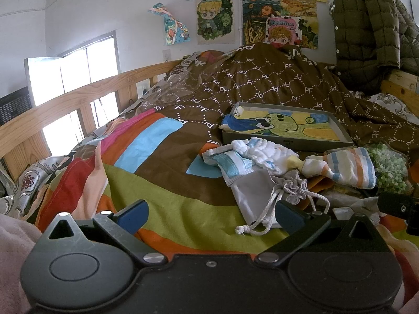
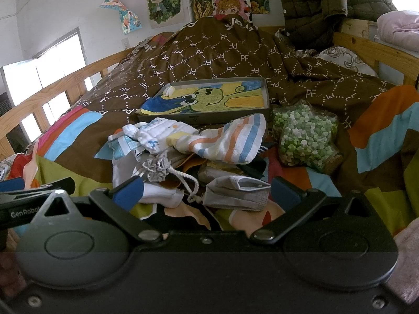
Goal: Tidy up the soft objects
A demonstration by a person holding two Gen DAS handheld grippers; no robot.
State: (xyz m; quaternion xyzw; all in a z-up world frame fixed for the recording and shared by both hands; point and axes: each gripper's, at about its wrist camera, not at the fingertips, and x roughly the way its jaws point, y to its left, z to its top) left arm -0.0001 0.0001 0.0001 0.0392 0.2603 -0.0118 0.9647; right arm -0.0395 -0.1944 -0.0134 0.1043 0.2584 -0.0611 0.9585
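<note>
A pile of soft things lies on the bed. It holds a striped sock [image 1: 348,167] [image 2: 230,141], a white folded cloth [image 1: 264,154] [image 2: 159,134], a grey drawstring pouch [image 1: 262,191] [image 2: 157,167] and a grey face mask [image 2: 235,192]. A grey shallow box [image 1: 285,127] [image 2: 209,102] with a frog drawing sits behind the pile. My left gripper [image 1: 210,218] is open and empty, just short of the pouch's left side. My right gripper [image 2: 207,195] is open, its fingers either side of the mask and the pouch cord.
A star-shaped clear jar [image 2: 306,136] [image 1: 387,170] of green paper stars lies right of the pile. A heaped brown quilt [image 1: 262,78] fills the back. A wooden bed rail [image 1: 65,104] runs along the left. A green quilted jacket [image 1: 371,26] hangs at back right.
</note>
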